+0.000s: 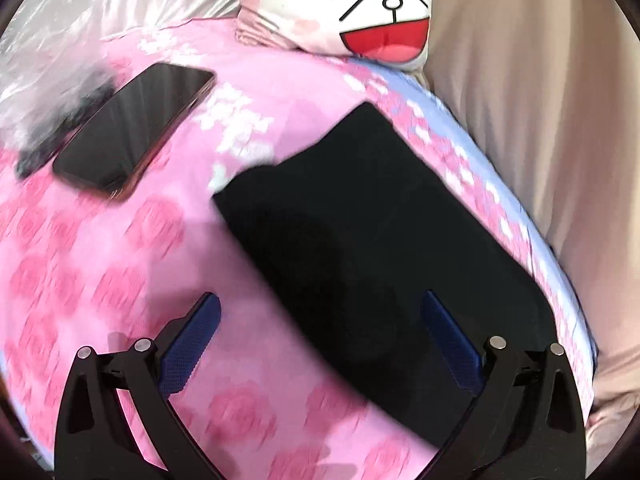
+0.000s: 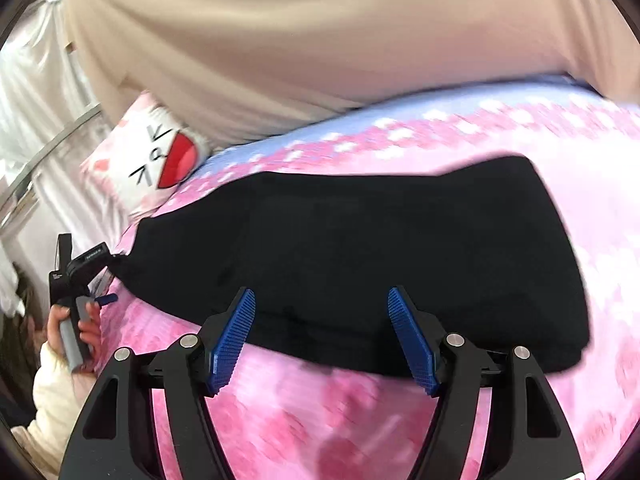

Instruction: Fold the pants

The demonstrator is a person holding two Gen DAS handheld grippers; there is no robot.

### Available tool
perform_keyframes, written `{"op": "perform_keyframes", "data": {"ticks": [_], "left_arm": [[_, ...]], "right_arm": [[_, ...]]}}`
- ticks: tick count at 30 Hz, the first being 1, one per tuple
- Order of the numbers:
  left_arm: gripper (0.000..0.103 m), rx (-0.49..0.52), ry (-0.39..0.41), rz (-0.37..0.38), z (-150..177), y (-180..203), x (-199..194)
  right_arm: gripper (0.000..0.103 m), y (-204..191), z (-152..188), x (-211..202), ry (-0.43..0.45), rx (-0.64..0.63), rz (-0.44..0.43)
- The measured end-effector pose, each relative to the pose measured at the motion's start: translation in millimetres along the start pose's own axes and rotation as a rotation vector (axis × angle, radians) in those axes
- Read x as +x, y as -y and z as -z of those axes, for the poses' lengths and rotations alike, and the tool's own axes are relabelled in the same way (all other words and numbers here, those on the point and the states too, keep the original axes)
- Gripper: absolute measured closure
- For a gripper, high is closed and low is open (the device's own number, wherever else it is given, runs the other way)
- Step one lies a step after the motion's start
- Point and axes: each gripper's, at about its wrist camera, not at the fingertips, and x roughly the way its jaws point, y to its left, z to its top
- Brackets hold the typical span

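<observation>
The black pants [image 1: 360, 248] lie folded into a thick rectangle on the pink flowered bedspread [image 1: 120, 272]; they also show in the right wrist view [image 2: 360, 256]. My left gripper [image 1: 320, 304] is open and empty, above the near left edge of the pants. My right gripper [image 2: 322, 296] is open and empty, at the near long edge of the pants. The left gripper [image 2: 106, 300], held in a hand, shows at the left end of the pants in the right wrist view.
A black phone [image 1: 132, 128] lies on the bedspread left of the pants, beside crinkled clear plastic [image 1: 48, 80]. A cartoon-face pillow [image 1: 360, 4] sits at the bed's head, also in the right wrist view [image 2: 148, 156]. A beige curtain [image 2: 320, 40] hangs along the far side.
</observation>
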Motion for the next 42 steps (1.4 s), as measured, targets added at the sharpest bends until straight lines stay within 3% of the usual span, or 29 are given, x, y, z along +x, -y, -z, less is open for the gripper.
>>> {"op": "perform_keyframes", "data": {"ticks": [1, 2, 3, 4, 8, 10, 13, 14, 16, 18, 20, 23, 26, 28, 31, 37, 40, 41, 42], "left_arm": [[0.012, 0.004, 0.001, 0.0, -4, 3, 5], [0.027, 0.029, 0.018, -0.029, -7, 12, 10], [0.072, 0.058, 0.029, -0.075, -8, 21, 12], [0.082, 0.109, 0.027, -0.113, -7, 36, 13], [0.086, 0.284, 0.137, -0.05, 7, 96, -32], [0.086, 0.414, 0.182, 0.036, 34, 146, -68], [0.085, 0.61, 0.193, 0.121, 84, 213, -95], [0.085, 0.695, 0.163, 0.155, 114, 239, -97], [0.076, 0.811, 0.119, 0.179, 161, 273, -92], [0.066, 0.928, 0.081, 0.151, 218, 300, -78], [0.045, 0.992, 0.047, 0.127, 254, 309, -69], [0.042, 1.023, 0.124, 0.048, 277, 308, -77], [0.018, 0.983, 0.14, 0.05, 267, 299, -92], [0.015, 0.933, 0.159, 0.083, 250, 285, -106], [0.007, 0.857, 0.22, 0.069, 216, 254, -128], [0.007, 0.771, 0.227, -0.046, 171, 208, -127], [0.007, 0.744, 0.208, -0.078, 162, 190, -121], [0.007, 0.737, 0.198, -0.079, 159, 185, -119], [0.007, 0.733, 0.192, -0.078, 158, 182, -118]], "right_arm": [[0.035, 5, 1, -1, 0.0, 0.016, -0.003], [0.035, 11, 4, -4, -0.001, 0.036, -0.01], [0.035, 15, 5, -7, 0.005, 0.052, -0.013], [0.035, 19, 6, -10, 0.013, 0.068, -0.021], [0.035, 22, 8, -11, 0.018, 0.092, -0.03], [0.035, 24, 8, -11, 0.026, 0.102, -0.035], [0.035, 29, 7, -12, 0.038, 0.13, -0.049], [0.035, 32, 7, -13, 0.045, 0.144, -0.056], [0.035, 38, 7, -17, 0.059, 0.168, -0.062], [0.035, 43, 7, -21, 0.071, 0.187, -0.055], [0.035, 46, 5, -28, 0.076, 0.178, -0.014], [0.033, 50, 1, -42, 0.083, 0.131, 0.071], [0.029, 55, -7, -50, 0.088, 0.117, 0.098], [0.029, 55, -16, -49, 0.076, 0.126, 0.058], [0.027, 46, -35, -34, 0.031, 0.114, -0.008], [0.027, 21, -51, 31, -0.116, 0.14, -0.138], [0.026, 11, -49, 61, -0.158, 0.144, -0.129], [0.031, 8, -47, 61, -0.151, 0.14, -0.126], [0.043, 3, -47, 62, -0.148, 0.13, -0.132]]}}
